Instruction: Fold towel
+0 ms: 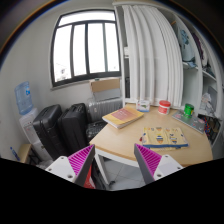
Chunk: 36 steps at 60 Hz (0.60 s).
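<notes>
My gripper [114, 155] is open and empty, its magenta pads [78, 163] spread wide apart, held in the air short of a round wooden table [125, 143]. A flat pinkish-beige thing, perhaps a folded towel [122, 117], lies on the table's far left part, well beyond the fingers. A patterned flat piece [163, 137] lies on the table's right part. Nothing is between the fingers.
A red cup [165, 106] and a green cup [188, 109] stand at the table's far side. Dark suitcases [62, 125] and a water bottle [26, 98] stand left of the table under a window [87, 48]. White shelves [195, 60] rise at the right.
</notes>
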{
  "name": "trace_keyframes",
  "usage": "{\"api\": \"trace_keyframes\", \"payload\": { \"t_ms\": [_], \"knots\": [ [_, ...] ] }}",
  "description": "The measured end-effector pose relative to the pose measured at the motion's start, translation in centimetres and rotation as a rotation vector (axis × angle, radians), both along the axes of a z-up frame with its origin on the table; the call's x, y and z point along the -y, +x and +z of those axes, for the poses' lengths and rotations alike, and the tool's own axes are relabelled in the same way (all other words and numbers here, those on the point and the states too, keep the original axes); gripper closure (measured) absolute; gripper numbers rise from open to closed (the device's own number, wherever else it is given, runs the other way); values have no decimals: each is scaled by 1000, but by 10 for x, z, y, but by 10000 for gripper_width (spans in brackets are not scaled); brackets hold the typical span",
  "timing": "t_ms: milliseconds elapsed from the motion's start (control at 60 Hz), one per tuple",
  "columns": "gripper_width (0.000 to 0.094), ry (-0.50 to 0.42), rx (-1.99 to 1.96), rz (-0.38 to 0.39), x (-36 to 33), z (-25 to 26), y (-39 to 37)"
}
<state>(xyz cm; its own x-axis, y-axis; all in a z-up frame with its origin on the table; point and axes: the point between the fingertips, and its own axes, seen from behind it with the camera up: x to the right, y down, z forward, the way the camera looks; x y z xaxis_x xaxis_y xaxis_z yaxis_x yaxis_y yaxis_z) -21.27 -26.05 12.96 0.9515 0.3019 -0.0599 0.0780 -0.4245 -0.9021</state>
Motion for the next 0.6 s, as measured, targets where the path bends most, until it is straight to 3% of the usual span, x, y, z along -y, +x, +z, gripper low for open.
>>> {"api": "trace_keyframes", "payload": {
  "t_ms": [233,400,600],
  "knots": [
    [145,-2,65,-60,-80,-42,45],
    [177,-112,58,-134,-147,-83,79],
    [223,-182,81,-144,-184,-113,89]
  ]
}}
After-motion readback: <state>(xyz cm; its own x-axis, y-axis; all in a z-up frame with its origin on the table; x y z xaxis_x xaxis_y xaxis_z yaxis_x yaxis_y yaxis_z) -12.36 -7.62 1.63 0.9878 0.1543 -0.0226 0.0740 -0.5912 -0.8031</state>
